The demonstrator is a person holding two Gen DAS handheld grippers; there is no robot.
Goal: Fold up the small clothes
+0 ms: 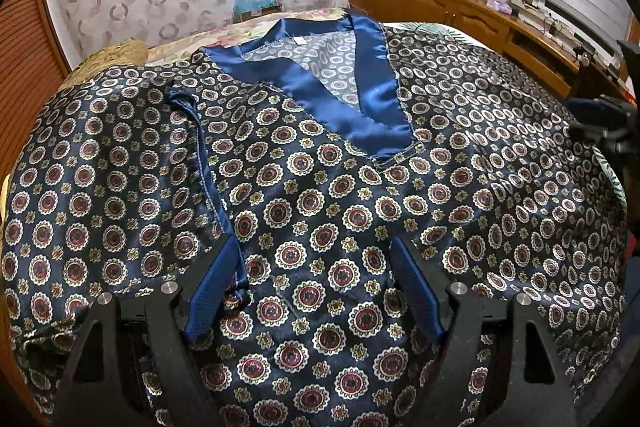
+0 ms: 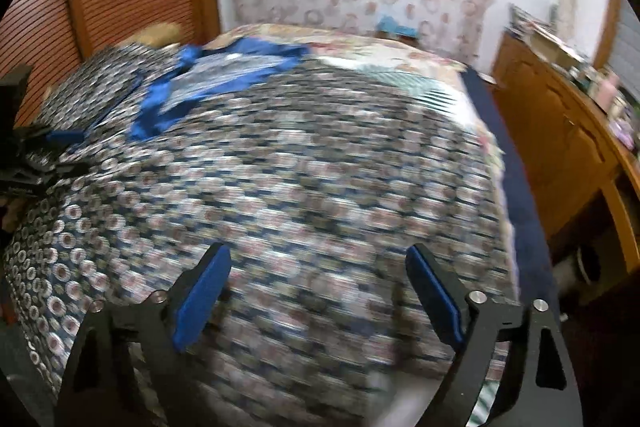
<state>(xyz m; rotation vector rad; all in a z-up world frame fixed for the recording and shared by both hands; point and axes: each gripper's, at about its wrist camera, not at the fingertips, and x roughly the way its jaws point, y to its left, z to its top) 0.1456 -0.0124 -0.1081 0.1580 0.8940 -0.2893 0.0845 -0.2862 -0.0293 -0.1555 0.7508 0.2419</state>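
I see the patterned shirt (image 1: 360, 195) spread on the bed (image 2: 452, 87); my left gripper (image 1: 312, 267) and right gripper (image 2: 320, 279) hover over it, jaws spread, pinching nothing.

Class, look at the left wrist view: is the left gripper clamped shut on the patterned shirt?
No: the left gripper hovers with its blue pads spread wide apart above the patterned shirt, pinching no fabric.
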